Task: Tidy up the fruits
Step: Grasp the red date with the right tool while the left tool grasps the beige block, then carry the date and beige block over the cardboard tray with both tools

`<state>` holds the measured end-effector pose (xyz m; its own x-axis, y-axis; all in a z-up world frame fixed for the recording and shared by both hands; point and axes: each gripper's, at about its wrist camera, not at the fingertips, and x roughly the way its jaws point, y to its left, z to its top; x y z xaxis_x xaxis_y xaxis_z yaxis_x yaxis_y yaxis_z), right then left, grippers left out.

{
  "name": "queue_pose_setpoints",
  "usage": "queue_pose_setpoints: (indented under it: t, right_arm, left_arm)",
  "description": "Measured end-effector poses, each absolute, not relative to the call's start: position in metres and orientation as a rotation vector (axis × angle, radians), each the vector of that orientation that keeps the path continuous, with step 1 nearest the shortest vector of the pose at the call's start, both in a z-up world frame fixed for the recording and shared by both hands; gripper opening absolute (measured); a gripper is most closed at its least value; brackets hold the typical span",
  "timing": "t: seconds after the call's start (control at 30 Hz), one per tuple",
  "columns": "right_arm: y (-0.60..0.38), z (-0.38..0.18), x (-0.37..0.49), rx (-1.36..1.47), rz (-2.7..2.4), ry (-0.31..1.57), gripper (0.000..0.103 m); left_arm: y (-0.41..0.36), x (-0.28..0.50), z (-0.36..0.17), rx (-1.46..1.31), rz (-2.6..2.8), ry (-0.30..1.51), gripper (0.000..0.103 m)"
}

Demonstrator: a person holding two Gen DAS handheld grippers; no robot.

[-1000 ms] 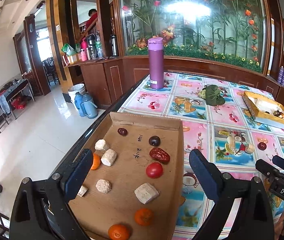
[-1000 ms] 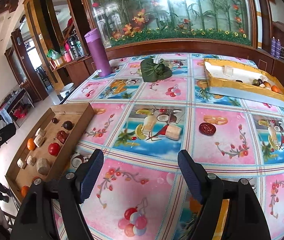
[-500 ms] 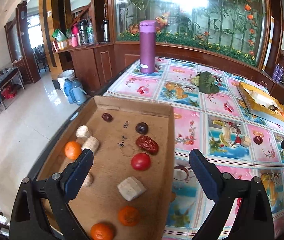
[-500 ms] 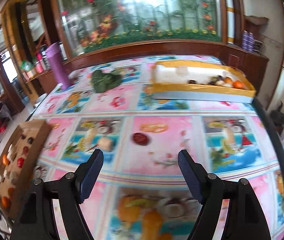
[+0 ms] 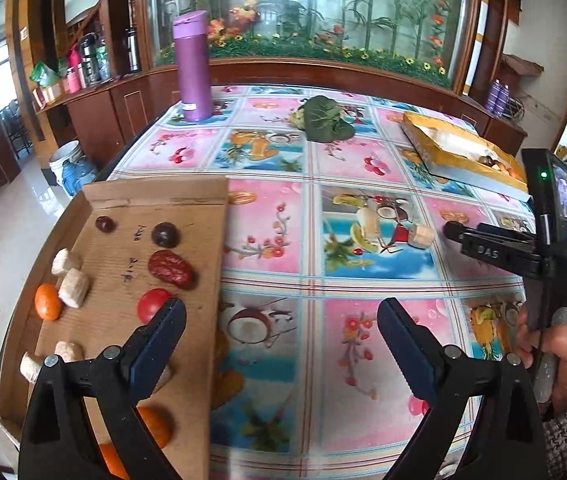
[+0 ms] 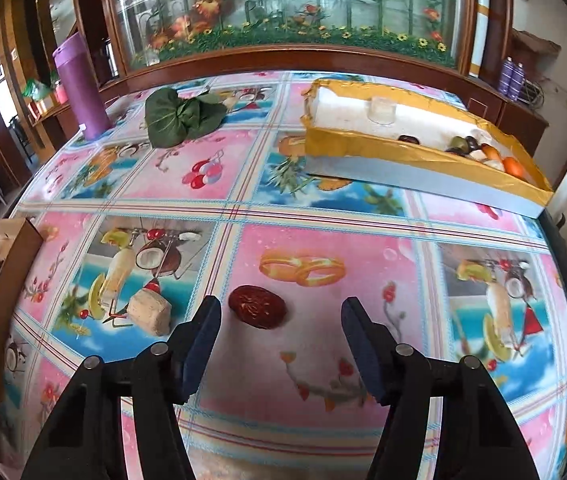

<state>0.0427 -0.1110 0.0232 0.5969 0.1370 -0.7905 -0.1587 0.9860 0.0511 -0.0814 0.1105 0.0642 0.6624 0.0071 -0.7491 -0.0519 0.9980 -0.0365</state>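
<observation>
Covering the table, a glossy tablecloth (image 6: 315, 208) printed with pink and blue fruit squares is filling both wrist views. Nearest in the right wrist view, the right gripper (image 6: 281, 320) is tilting down over the cloth with its jaws closing, nothing pressed between the pads; a wrinkled red date (image 6: 257, 307) is lying on the cloth just ahead of the tips, nearer the left finger and not touching it. Just left of the date, a pale beige chunk (image 6: 149, 314) is resting on a blue square.

In the left wrist view, the left gripper (image 5: 281, 322) is hanging released and empty, its left finger over the near right part of a flat cardboard tray (image 5: 199, 208). Lying on that tray are a red tomato (image 5: 154, 304), another red date (image 5: 171, 269), two dark round fruits (image 5: 164, 234), oranges (image 5: 47, 301) and several pale chunks (image 5: 73, 287). At the right edge a hand (image 5: 559, 354) is gripping the other tool's handle.

Farther back, a bundle of green leaves (image 6: 181, 117) is sitting mid-table, and a gold-edged box (image 6: 363, 148) at the far right is holding a small heap of mixed fruit (image 6: 483, 152) in its right end. A purple flask (image 5: 192, 66) is standing upright at the far left corner, before a wood-framed glass panel (image 5: 303, 4) painted with bamboo and flowers.
</observation>
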Motion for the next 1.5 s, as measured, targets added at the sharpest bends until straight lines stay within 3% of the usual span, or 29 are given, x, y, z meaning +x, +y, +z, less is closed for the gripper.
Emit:
queue_pose_setpoints:
  t: [0.13,0.4,0.53,0.63,0.7,0.8,1.2,1.5]
  right_arm:
    - [-0.107,0.016,0.043,-0.027,0.207,0.908,0.035]
    - [-0.134,0.021,0.042,0.063,0.198,0.894,0.034]
    - [-0.148,0.021,0.045,0.123,0.179,0.904,0.034]
    - [-0.155,0.022,0.047,0.147,0.162,0.910,0.034]
    - [-0.157,0.022,0.048,0.153,0.156,0.913,0.035]
    - [-0.158,0.021,0.050,0.155,0.151,0.920,0.035]
    - [-0.156,0.031,0.043,0.147,0.140,0.860,0.035]
    - [-0.141,0.029,0.035,0.098,0.144,0.844,0.035]
  left_arm:
    - [0.094,-0.065,0.061,-0.051,-0.017,0.859,0.096]
    - [0.035,-0.011,0.045,0.014,-0.154,0.887,0.094]
    - [0.008,0.017,0.027,0.026,-0.237,0.947,0.065]
    - [-0.004,0.032,0.016,0.043,-0.237,0.966,0.062]
    - [-0.008,0.038,0.010,0.049,-0.239,0.976,0.053]
    - [-0.011,0.040,0.007,0.066,-0.242,0.963,0.023]
    - [0.016,0.022,0.024,-0.042,-0.224,0.946,0.022]
    - [0.103,-0.042,0.059,-0.167,-0.157,0.874,0.023]
